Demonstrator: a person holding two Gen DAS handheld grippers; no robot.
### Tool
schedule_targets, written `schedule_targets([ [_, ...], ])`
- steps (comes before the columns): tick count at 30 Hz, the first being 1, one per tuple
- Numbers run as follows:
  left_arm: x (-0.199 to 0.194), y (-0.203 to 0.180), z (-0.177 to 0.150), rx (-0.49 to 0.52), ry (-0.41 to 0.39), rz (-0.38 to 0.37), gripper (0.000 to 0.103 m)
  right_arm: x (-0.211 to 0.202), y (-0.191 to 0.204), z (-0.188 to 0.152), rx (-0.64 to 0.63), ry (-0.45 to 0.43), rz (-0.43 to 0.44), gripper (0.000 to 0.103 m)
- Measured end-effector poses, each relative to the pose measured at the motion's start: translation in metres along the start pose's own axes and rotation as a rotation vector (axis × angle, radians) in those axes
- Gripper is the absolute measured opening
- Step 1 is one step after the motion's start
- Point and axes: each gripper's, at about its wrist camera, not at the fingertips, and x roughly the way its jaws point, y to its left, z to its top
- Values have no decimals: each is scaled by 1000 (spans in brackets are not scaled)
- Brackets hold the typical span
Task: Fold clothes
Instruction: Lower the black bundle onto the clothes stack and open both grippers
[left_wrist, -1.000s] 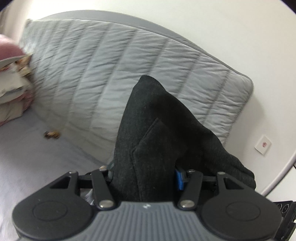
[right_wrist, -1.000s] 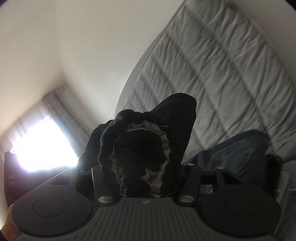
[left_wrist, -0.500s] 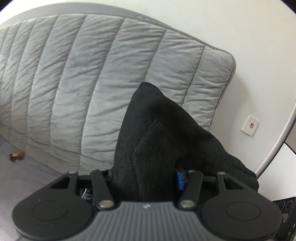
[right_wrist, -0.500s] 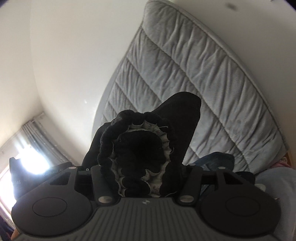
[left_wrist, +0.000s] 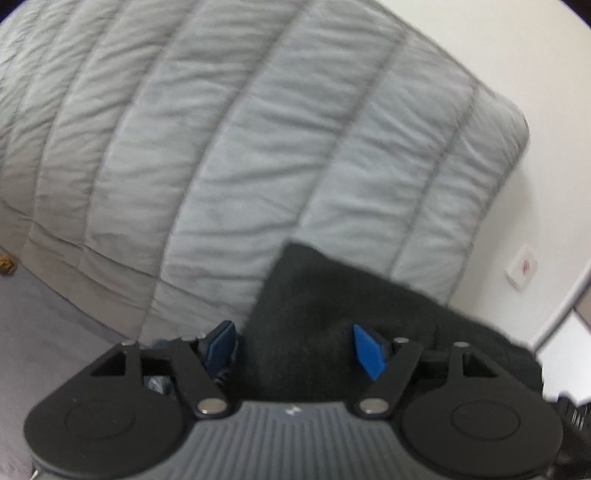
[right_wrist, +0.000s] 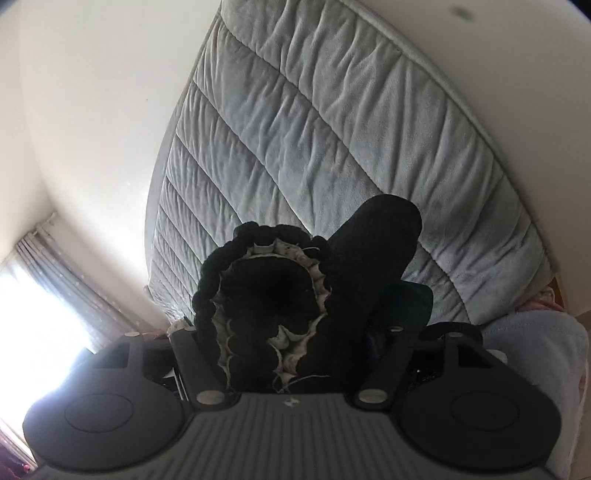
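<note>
A grey quilted padded headboard (left_wrist: 229, 140) leans against a white wall (right_wrist: 92, 110) bearing a small white wall socket (left_wrist: 521, 266); a curtained window (right_wrist: 48, 295) glows at left in the right wrist view. The left gripper (left_wrist: 295, 349) has its blue pads (left_wrist: 367, 350) spread apart, with the dark charcoal woven garment (left_wrist: 332, 314) lying between them and trailing rightward. The right gripper (right_wrist: 291, 332) clamps the garment's gathered, white-lined edge, a dark fold rising up and to the right.
</note>
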Motion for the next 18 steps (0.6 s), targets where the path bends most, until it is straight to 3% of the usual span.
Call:
schedule_targets([
  [4, -4, -5, 0, 23, -24, 75, 75, -4, -3, 2, -7, 23, 3, 73],
  [9, -10, -19, -2, 70, -57, 88, 75, -12, -12, 6, -17, 57, -4, 73],
  [14, -8, -28, -5, 119, -50, 159, 75, -19, -13, 7, -41, 84, -18, 73],
  [18, -17, -35, -7, 143, -78, 175, 75, -24, -11, 7, -69, 92, -41, 73],
])
